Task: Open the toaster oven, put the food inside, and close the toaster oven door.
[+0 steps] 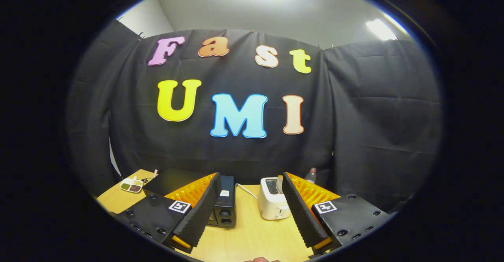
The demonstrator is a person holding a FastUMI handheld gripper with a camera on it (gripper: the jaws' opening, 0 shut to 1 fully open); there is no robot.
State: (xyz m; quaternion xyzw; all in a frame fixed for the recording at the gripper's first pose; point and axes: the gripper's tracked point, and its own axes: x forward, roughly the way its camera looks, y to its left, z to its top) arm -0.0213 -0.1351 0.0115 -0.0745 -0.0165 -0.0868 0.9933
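Toaster oven (220,203), black and boxy, partly behind the left finger; gripper (251,210) jaws wide apart, empty.

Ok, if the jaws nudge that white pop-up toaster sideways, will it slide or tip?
The white toaster looks squat and broad-based on the smooth wooden table, so it would probably slide rather than tip. Its cord may drag. The gripper is open, the toaster beyond its fingertips.

A white pop-up toaster (272,199) stands on the wooden bench (252,230), a white cord (246,190) trailing beside it. A bottle (310,175) stands behind, and a small divided dish (131,185) sits at the far corner
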